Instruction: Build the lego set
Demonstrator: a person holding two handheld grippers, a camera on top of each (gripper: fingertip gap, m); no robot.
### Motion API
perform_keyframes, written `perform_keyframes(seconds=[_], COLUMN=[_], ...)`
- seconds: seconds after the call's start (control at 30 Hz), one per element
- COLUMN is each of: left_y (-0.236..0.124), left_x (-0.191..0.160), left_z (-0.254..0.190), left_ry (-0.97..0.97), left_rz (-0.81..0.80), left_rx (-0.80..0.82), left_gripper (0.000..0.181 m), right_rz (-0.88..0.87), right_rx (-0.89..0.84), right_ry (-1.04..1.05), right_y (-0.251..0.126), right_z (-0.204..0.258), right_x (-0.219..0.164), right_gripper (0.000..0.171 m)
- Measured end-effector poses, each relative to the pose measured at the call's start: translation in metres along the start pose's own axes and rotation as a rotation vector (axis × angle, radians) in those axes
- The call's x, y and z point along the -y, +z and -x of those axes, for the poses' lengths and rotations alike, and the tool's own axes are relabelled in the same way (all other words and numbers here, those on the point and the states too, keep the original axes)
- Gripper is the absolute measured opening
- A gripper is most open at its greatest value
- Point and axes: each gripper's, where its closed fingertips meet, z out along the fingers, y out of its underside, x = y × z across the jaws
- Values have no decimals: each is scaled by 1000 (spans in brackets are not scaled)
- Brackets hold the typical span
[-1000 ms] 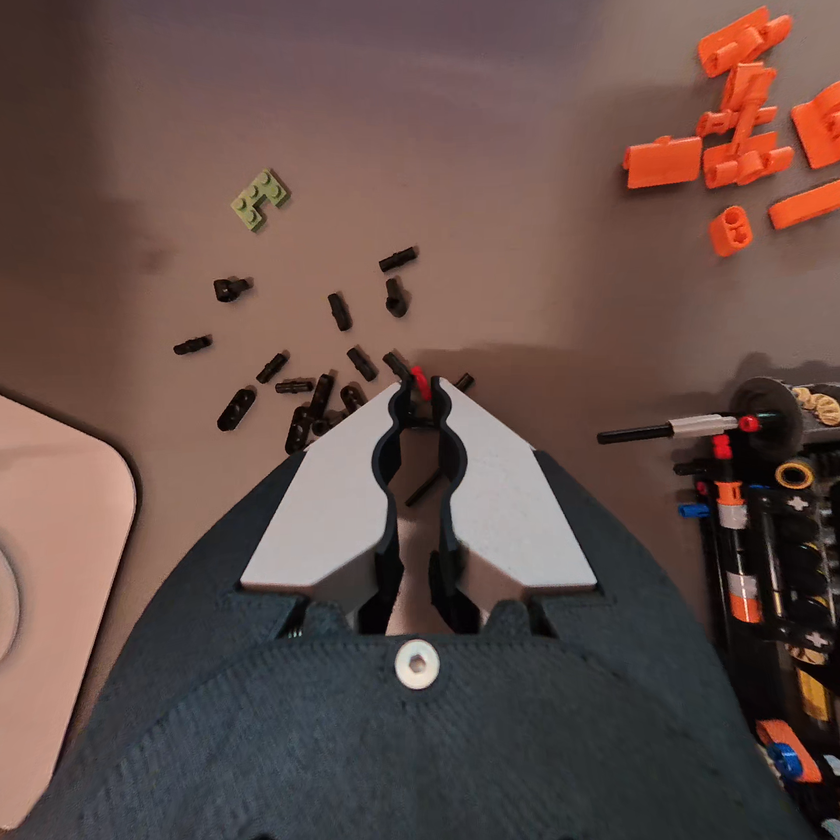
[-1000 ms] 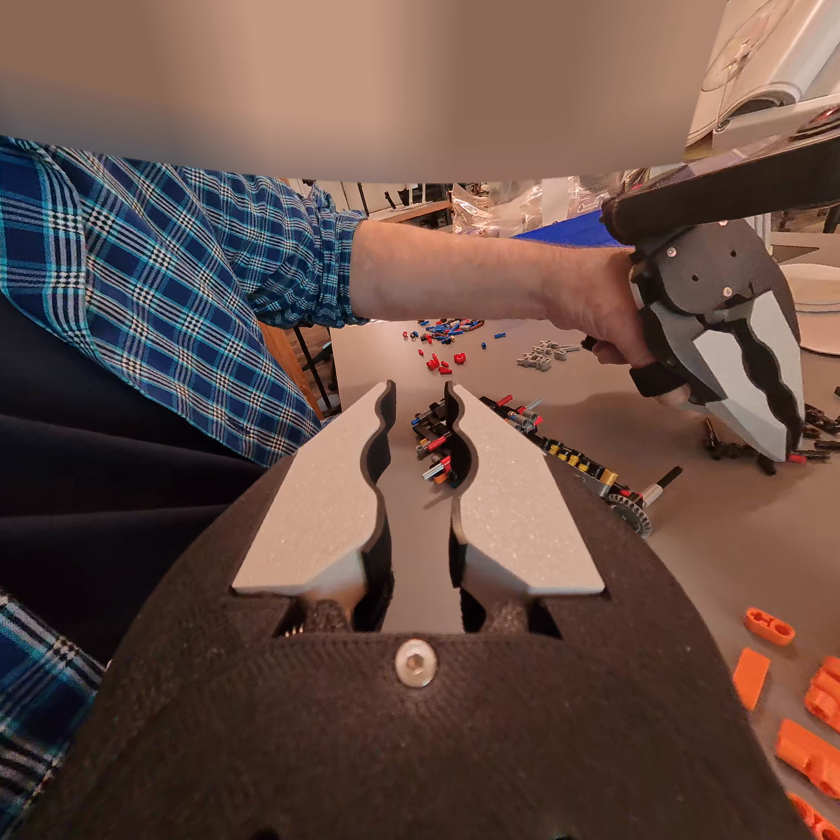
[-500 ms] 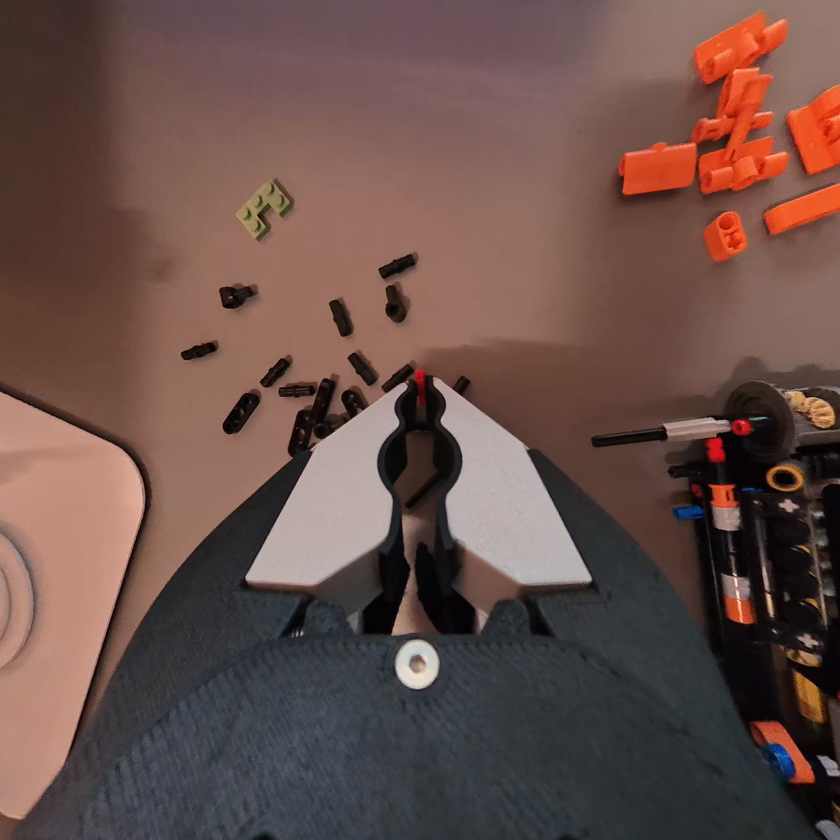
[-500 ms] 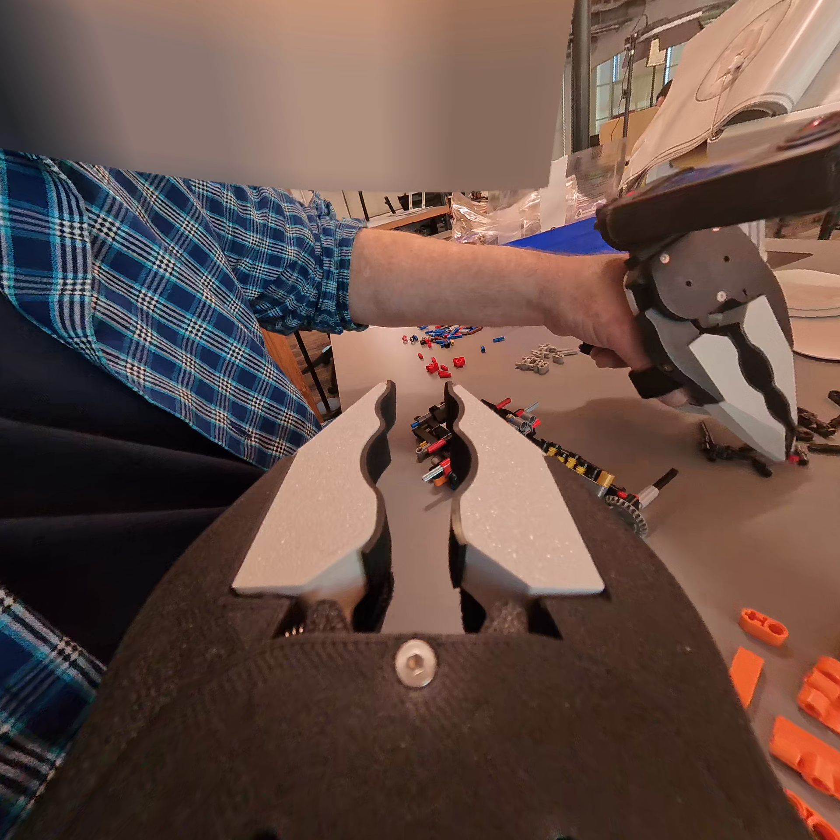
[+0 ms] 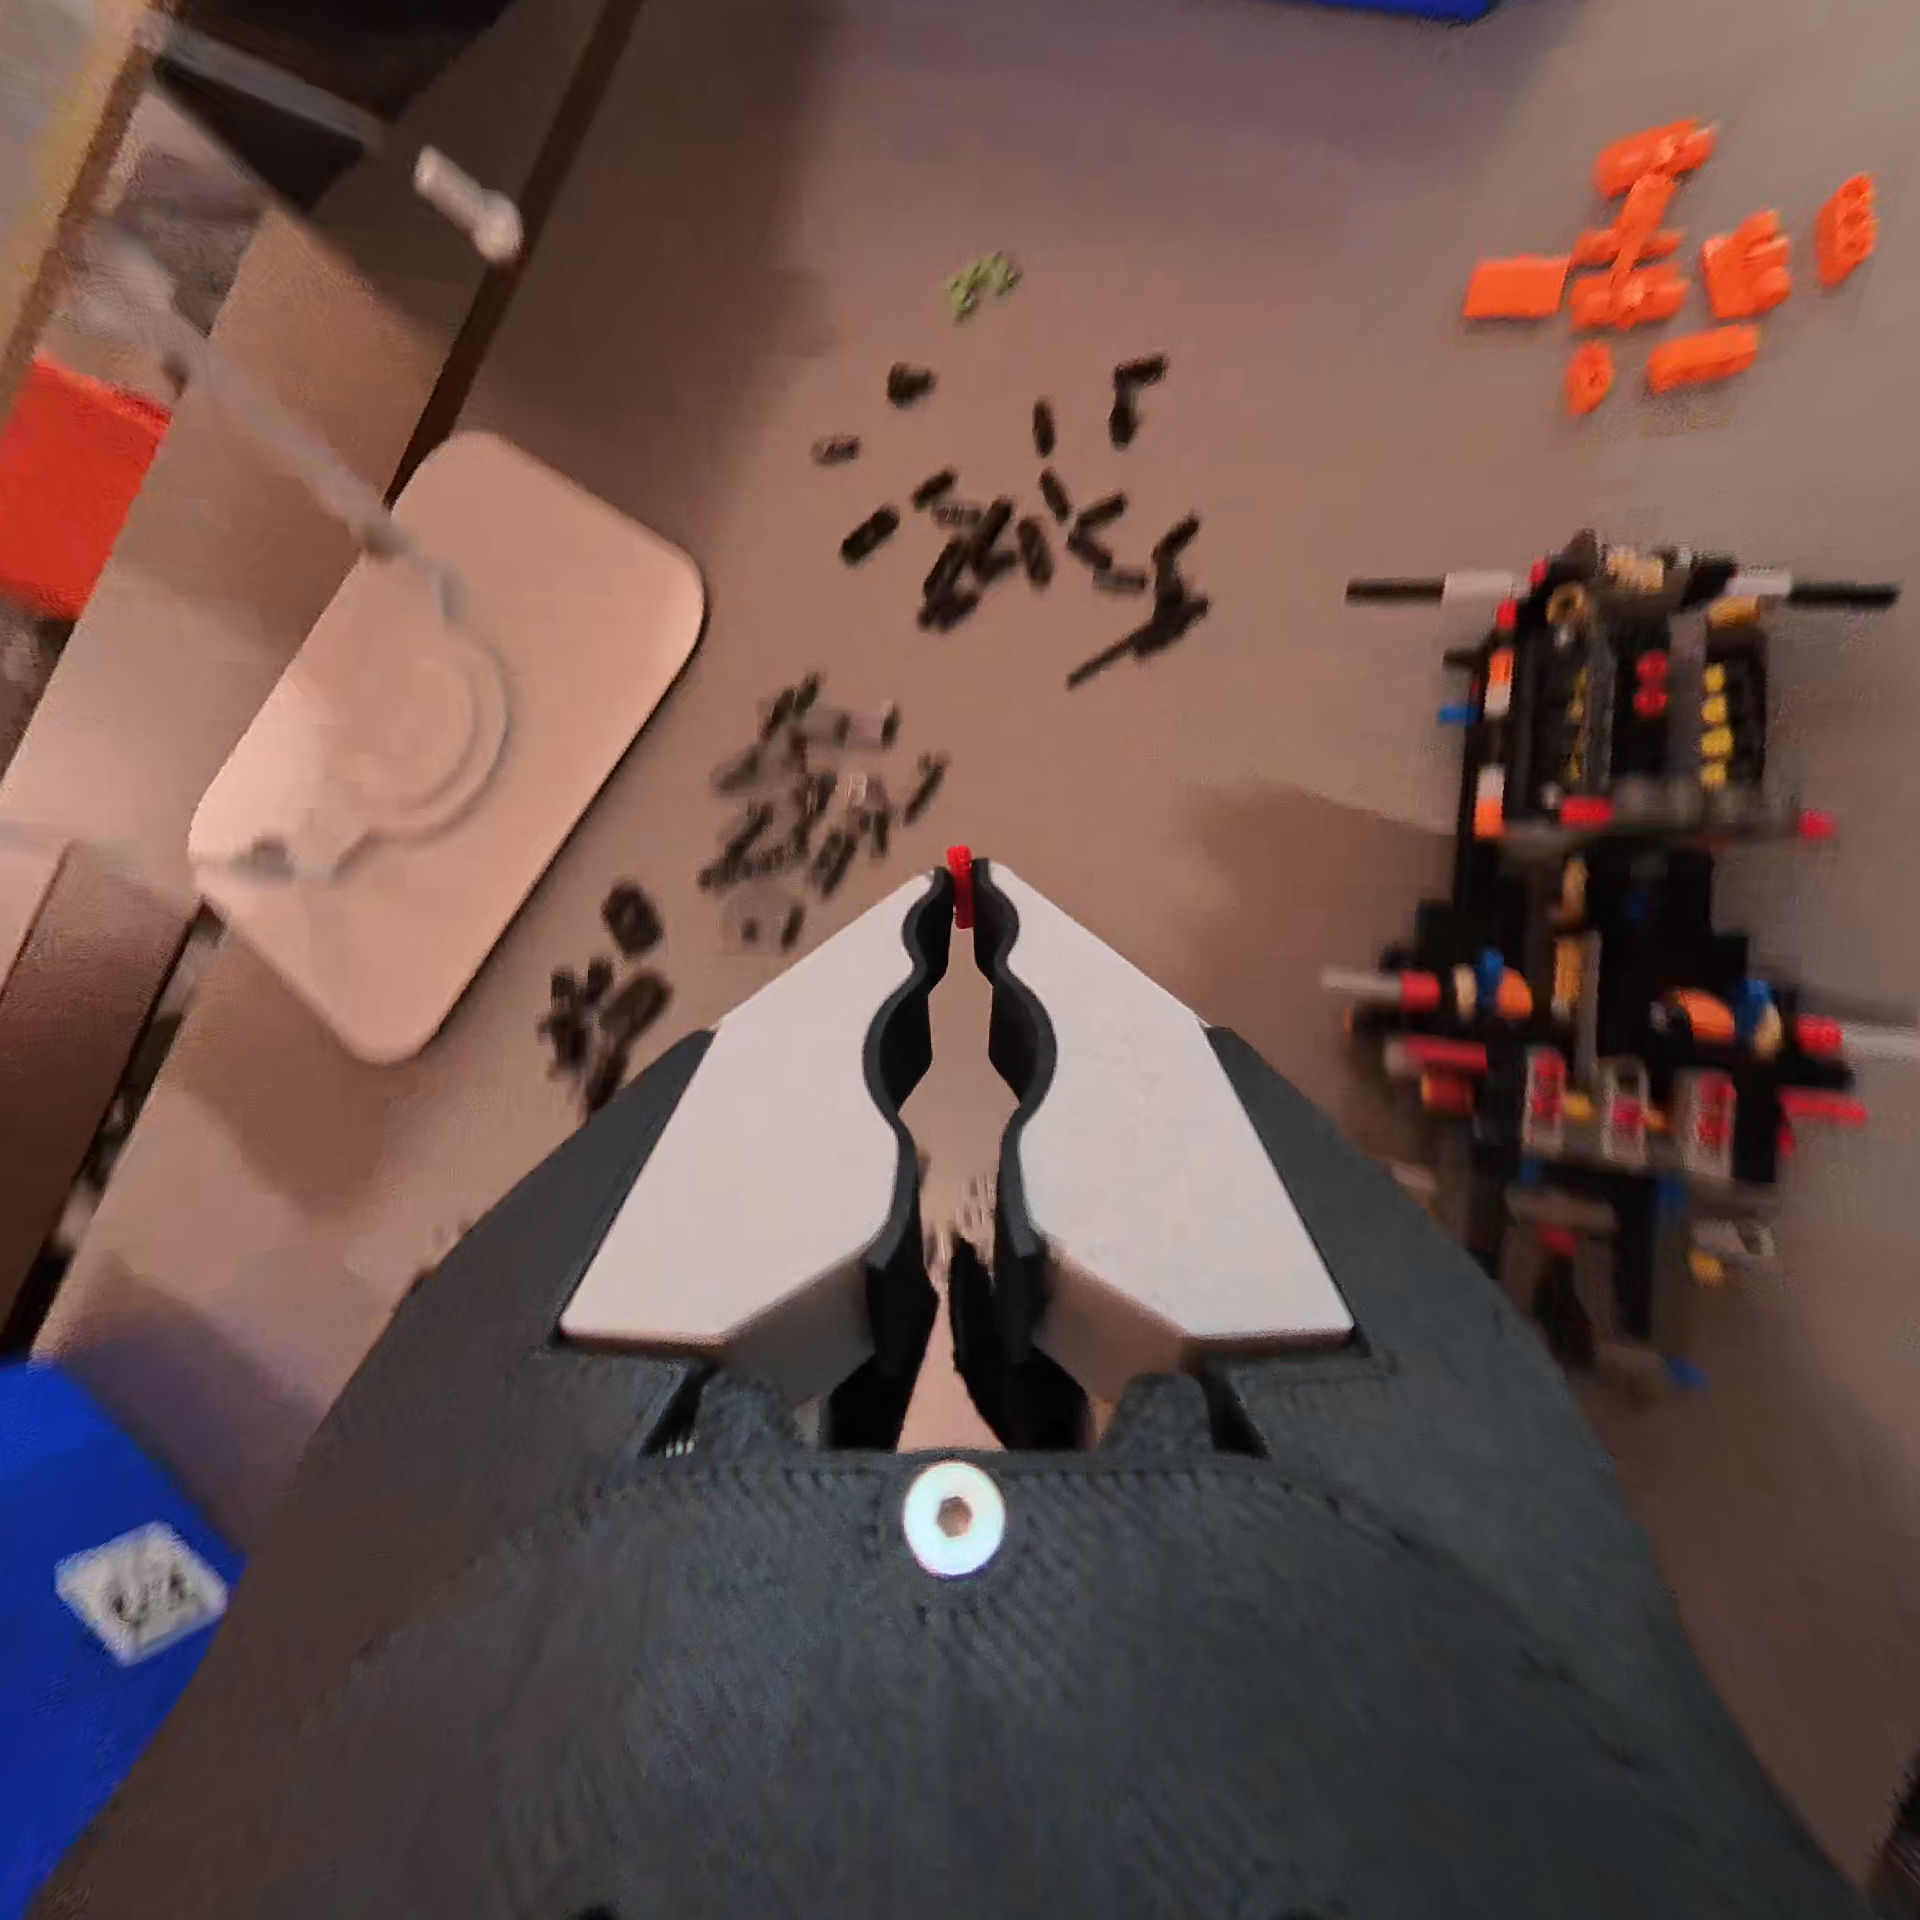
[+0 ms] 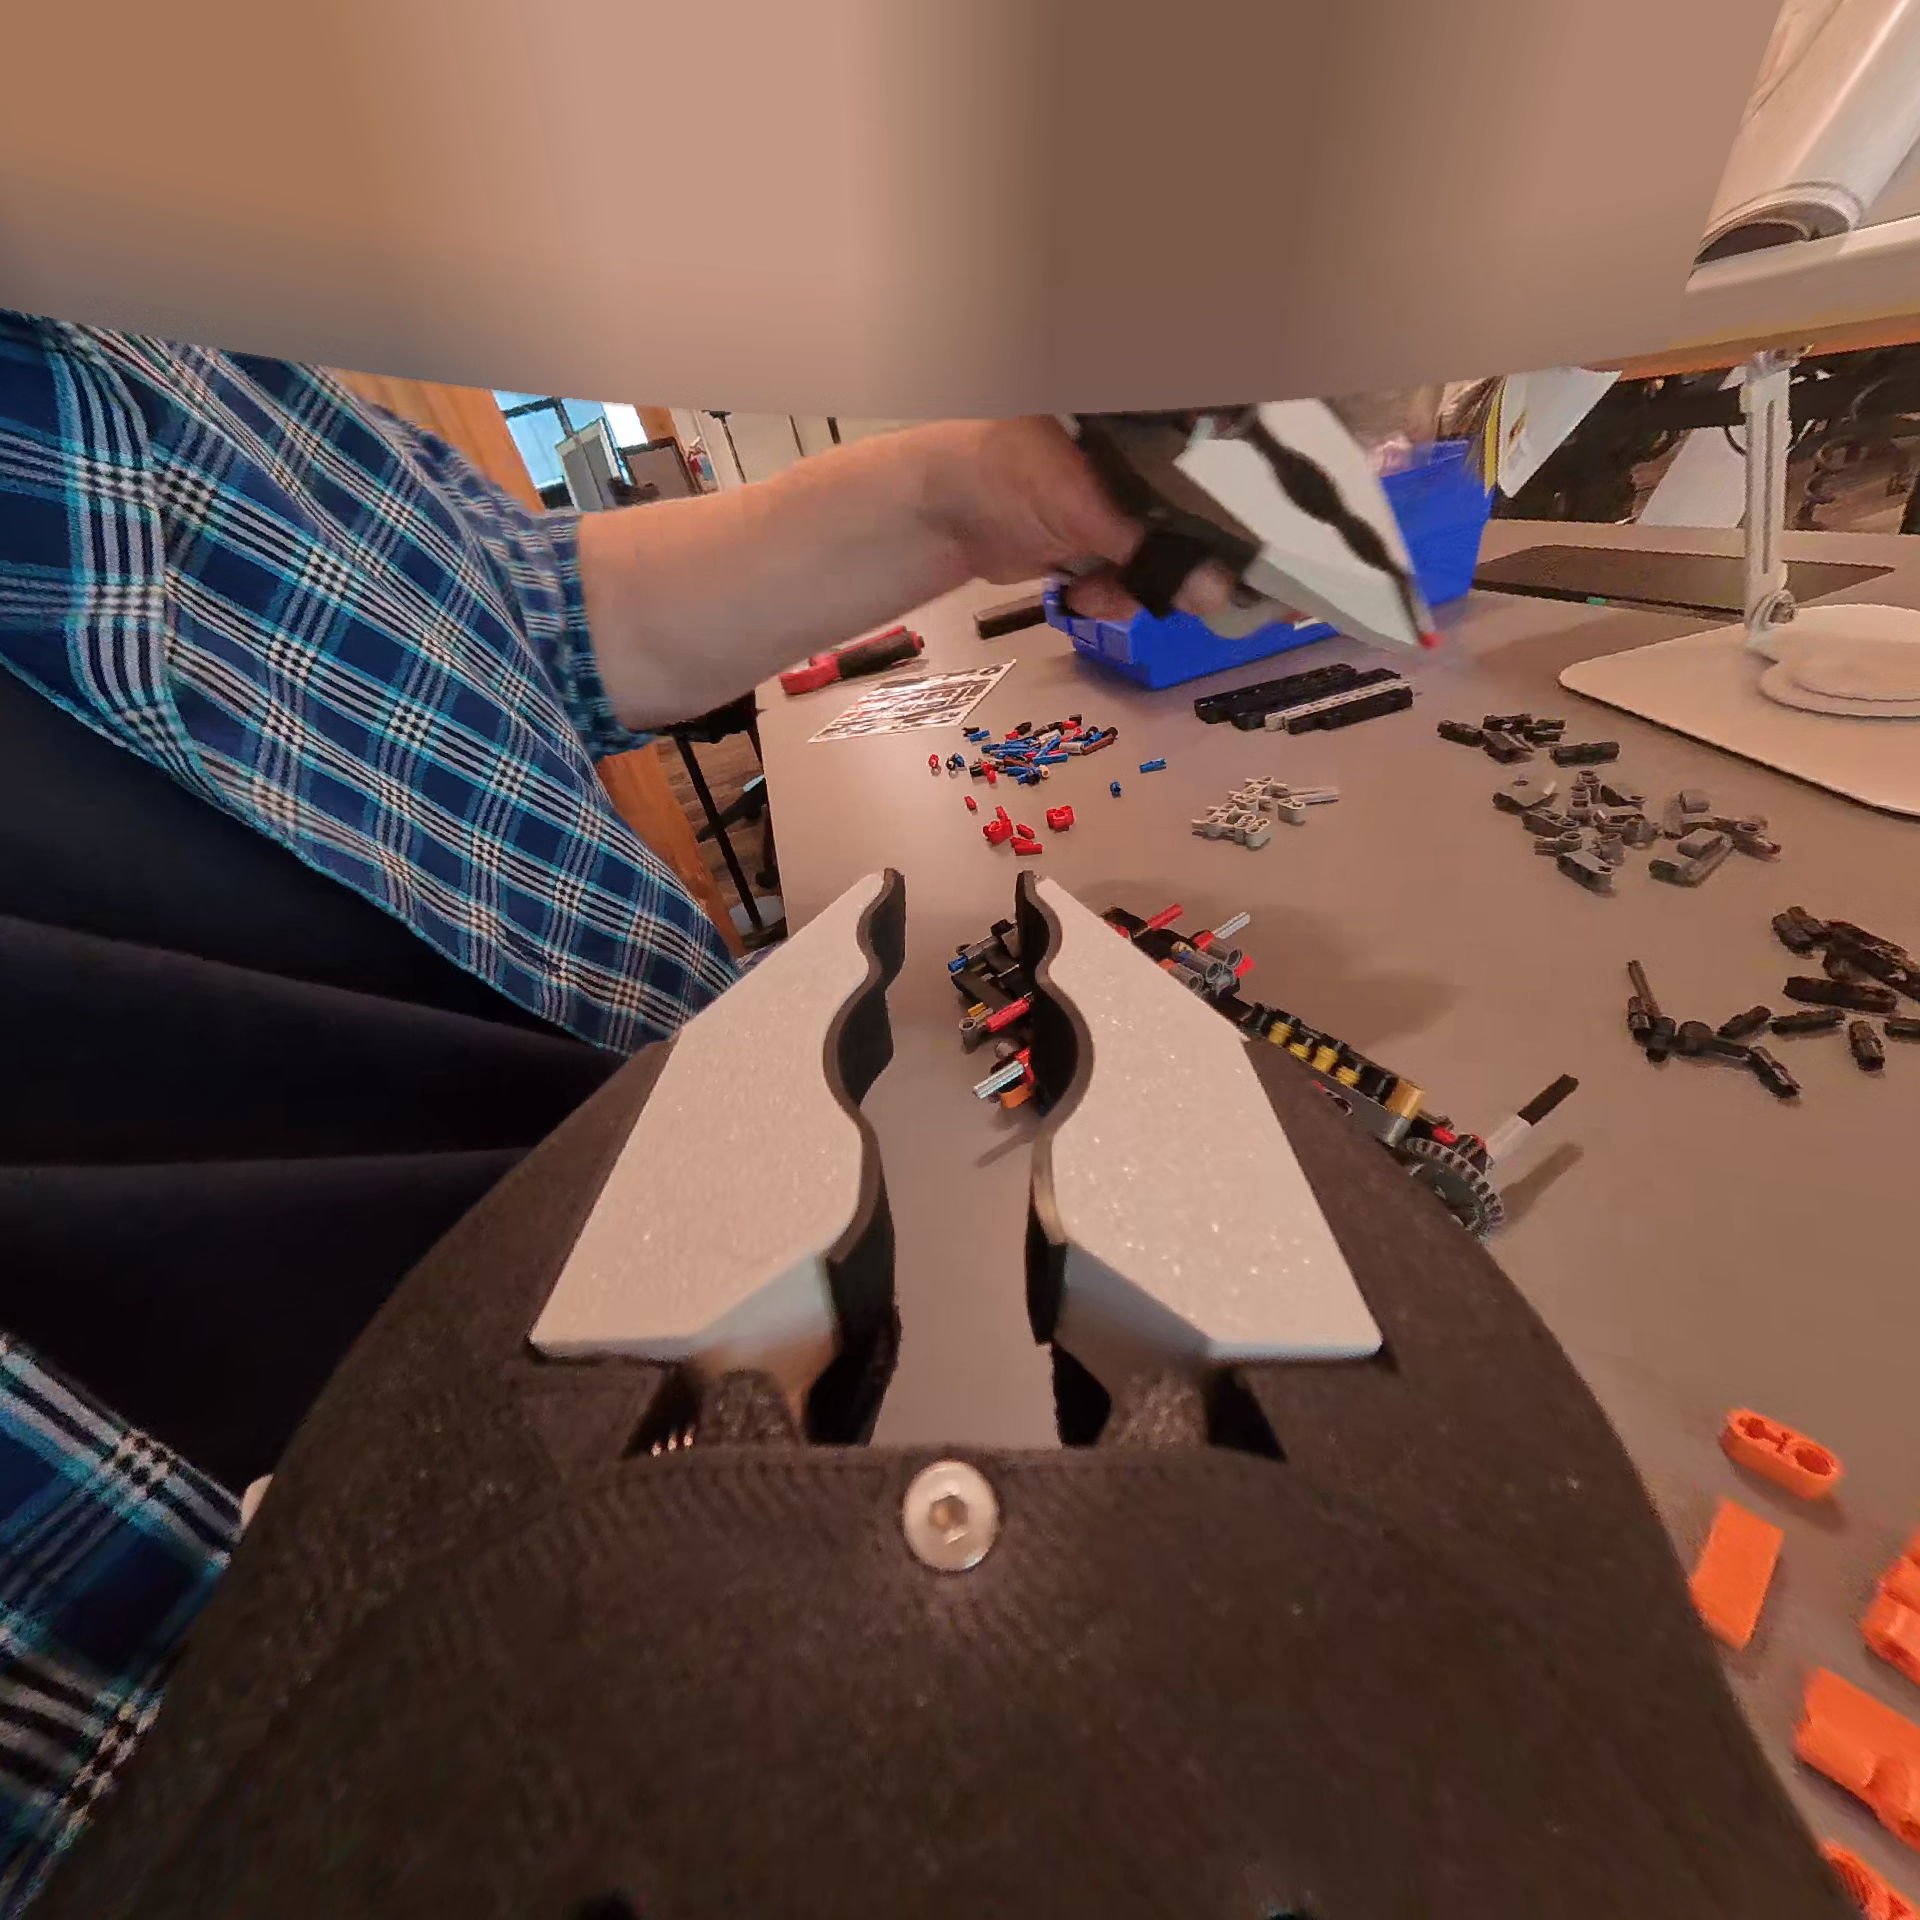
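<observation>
Each gripper, left gripper (image 5: 961, 883) and right gripper (image 6: 958, 883), is built from a black textured shell, two pale grey wavy-edged fingers and one silver screw (image 6: 948, 1514). A blue plaid sleeve (image 6: 312, 644) is worn.

Grey table (image 6: 1351, 1039) strewn with lego pieces (image 6: 1600, 821)

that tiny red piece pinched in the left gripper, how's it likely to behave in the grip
The red piece is probably rigid plastic and very light. Only the very tips of the left gripper hold it, so it may twist or slip out. If dropped on the table, it could well bounce away.
</observation>
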Motion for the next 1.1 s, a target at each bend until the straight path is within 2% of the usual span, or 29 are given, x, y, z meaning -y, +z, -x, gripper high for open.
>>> perform_keyframes(seconds=[0.13,0.23,0.33,0.43,0.77,1.1], left_y=[-55,-84,-95,-91,-76,-96], left_x=[-64,-112,-150,-177,-211,-217], left_z=[-6,-28,-52,-67,-69,-65], left_ry=[-97,-150,-222,-250,-216,-246], left_rz=[61,111,127,164,235,204], left_rx=[70,68,35,42,122,178], left_gripper=[1,1,1,1,10,17], right_rz=[16,33,51,75,104,103], right_rx=[0,6,13,13,-2,1], right_ry=[-4,-6,-16,-29,-60,-48], right_y=[3,7,12,16,15,14], right_z=[1,3,7,9,11,8], right_x=[-3,-7,-10,-14,-17,-20], right_gripper=[18,18,18,18,18,18])
